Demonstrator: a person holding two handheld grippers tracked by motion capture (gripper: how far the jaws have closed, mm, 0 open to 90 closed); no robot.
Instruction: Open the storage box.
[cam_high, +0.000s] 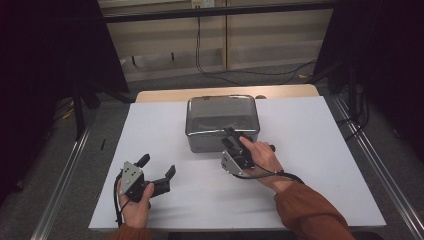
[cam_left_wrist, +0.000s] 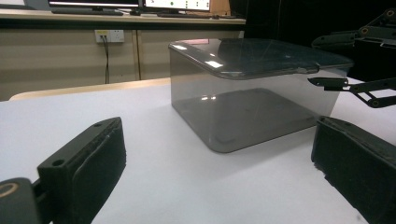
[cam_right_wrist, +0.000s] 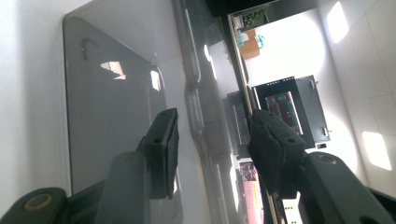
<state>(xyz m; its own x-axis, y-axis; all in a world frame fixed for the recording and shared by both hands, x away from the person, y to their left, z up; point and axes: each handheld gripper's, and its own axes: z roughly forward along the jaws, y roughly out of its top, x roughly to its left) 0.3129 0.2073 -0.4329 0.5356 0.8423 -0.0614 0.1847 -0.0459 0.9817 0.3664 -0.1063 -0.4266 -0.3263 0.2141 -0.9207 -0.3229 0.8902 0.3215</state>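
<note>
While the right gripper works at the box, the scene reads as follows.

Box: a smoky see-through plastic box (cam_high: 222, 122) with a lid (cam_left_wrist: 261, 56) sits near the middle of the white worktop (cam_high: 310, 165), toward the far edge.
Right gripper: right gripper (cam_high: 233, 141) is tipped up at the box's near rim; in the right gripper view its fingers (cam_right_wrist: 163, 149) are spread, one on each side of the lid's edge, not yet closed on it. Probably placed so to grip or lift the lid by its lip.
Left gripper: left gripper (cam_high: 157, 170) rests on the worktop well apart from the box, fingers (cam_left_wrist: 88, 163) spread wide, holding nothing; it seems parked, leaving room.
Box direction: upright, lid on top, long axis running left to right across the worktop, a long side facing the person.
</note>
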